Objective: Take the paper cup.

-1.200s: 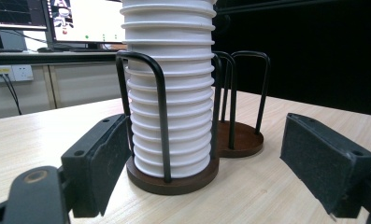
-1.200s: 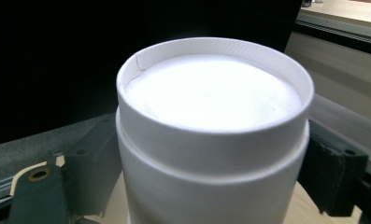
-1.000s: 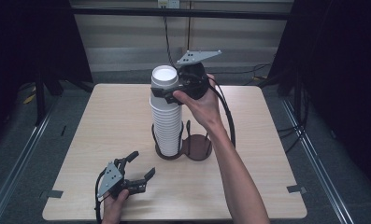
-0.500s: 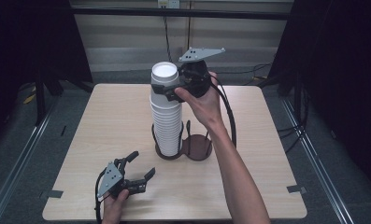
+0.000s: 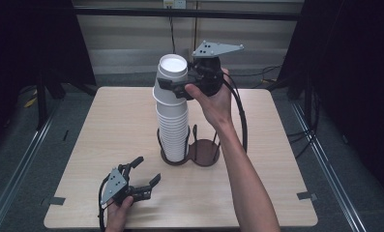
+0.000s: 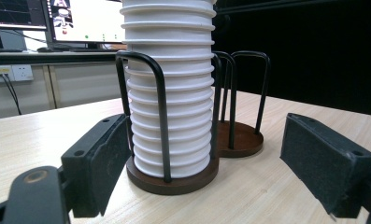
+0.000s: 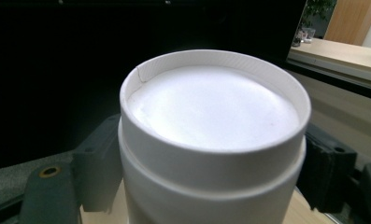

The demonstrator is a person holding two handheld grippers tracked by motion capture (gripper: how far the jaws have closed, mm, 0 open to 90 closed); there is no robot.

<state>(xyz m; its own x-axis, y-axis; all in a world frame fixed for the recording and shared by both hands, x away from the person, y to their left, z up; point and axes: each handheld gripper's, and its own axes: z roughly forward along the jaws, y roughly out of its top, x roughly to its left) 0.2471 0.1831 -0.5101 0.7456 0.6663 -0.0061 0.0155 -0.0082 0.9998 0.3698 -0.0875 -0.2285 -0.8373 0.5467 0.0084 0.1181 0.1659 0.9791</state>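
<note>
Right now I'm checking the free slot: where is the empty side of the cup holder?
In the high view, the empty ring sits near the table's middle, just right of the cup stack, beside the person's right forearm.

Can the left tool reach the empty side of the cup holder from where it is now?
Probably yes. The left tool rests open on the table, and bare table lies between it and the empty ring. The cup stack fills only the neighbouring ring.
</note>
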